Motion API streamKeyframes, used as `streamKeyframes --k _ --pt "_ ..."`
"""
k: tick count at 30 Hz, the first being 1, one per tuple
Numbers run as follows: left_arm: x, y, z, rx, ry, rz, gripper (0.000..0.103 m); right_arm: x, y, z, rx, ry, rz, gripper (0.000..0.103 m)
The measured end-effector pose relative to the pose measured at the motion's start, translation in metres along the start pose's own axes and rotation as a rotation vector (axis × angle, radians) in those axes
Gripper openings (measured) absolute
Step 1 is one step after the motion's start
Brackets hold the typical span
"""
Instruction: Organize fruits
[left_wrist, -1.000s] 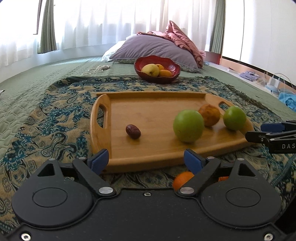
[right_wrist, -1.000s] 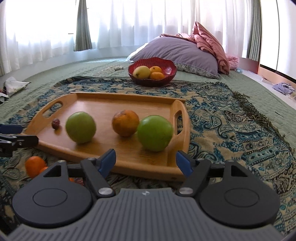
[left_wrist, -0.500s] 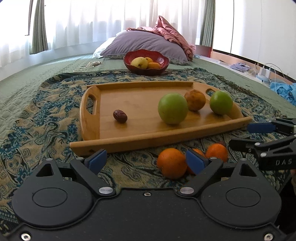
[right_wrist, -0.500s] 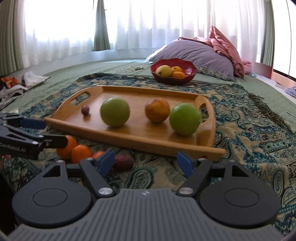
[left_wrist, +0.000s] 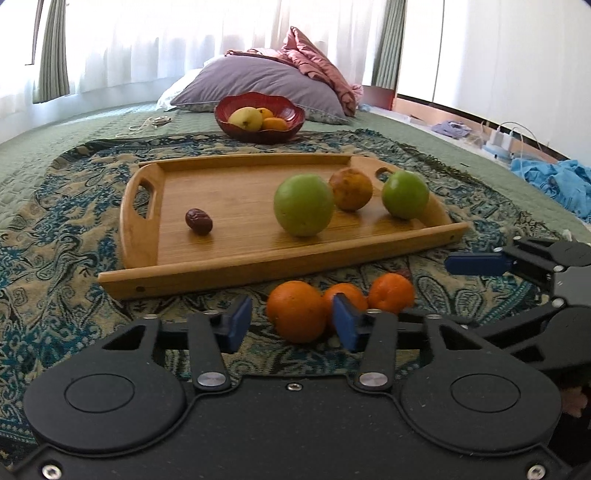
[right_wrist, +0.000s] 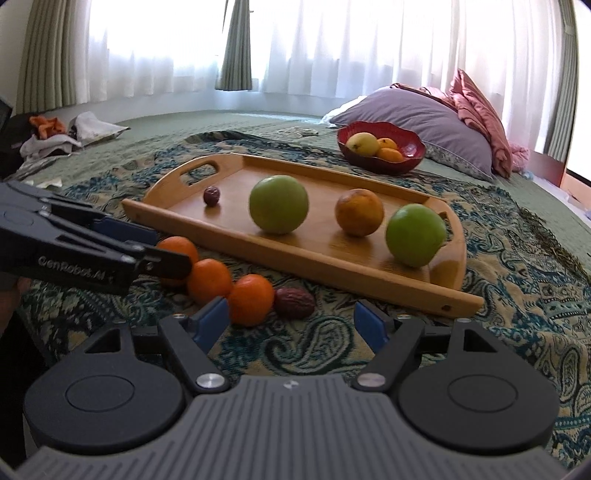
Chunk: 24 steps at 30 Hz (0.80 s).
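Note:
A wooden tray (left_wrist: 236, 192) (right_wrist: 332, 254) on the patterned blanket holds two green apples (left_wrist: 303, 209) (left_wrist: 405, 194), a brownish orange (left_wrist: 350, 188) and a dark date (left_wrist: 198, 220). Three small oranges (left_wrist: 294, 310) (right_wrist: 209, 279) lie on the blanket in front of the tray, with a second date (right_wrist: 294, 302) beside them. My left gripper (left_wrist: 291, 325) is open, its jaws on either side of the nearest orange. My right gripper (right_wrist: 291, 325) is open and empty just before the date; it also shows in the left wrist view (left_wrist: 476, 264).
A red bowl (left_wrist: 259, 122) (right_wrist: 380, 151) with a yellow fruit and oranges stands behind the tray, before a purple pillow (left_wrist: 258, 85). Clothes (right_wrist: 55, 136) lie far left, blue cloth (left_wrist: 557, 184) far right. The bed spreads all around.
Both grippers have drawn back from the tray toward the near side, bringing the three oranges and the loose date into view. The right gripper has swung left. No fruit has moved.

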<state>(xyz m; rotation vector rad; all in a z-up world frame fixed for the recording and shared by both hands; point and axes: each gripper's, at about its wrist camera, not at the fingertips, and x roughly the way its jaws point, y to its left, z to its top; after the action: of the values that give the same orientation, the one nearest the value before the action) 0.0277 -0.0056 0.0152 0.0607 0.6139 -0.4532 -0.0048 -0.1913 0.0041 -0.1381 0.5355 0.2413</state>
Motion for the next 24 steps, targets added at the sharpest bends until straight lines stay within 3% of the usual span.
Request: streamKeyframes --k 7,11,21,24 --pt "-0.004 -0.001 -0.005 -0.014 -0.013 0.008 0.033 0.001 0.015 -0.002 -0.038 -0.025 -0.015 0.084" --pt "-0.007 -0.004 -0.006 0.037 -0.036 0.095 0.033 -0.004 0.022 -0.003 -0.07 -0.075 -0.053 0.071" --pt "-0.001 -0.003 -0.005 0.032 -0.044 0.098 0.034 -0.004 0.036 -0.005 -0.122 -0.099 -0.05 0.048" --pt "0.003 -0.004 -0.004 0.051 -0.061 0.126 0.042 -0.003 0.041 -0.005 -0.133 -0.103 -0.047 0.045"
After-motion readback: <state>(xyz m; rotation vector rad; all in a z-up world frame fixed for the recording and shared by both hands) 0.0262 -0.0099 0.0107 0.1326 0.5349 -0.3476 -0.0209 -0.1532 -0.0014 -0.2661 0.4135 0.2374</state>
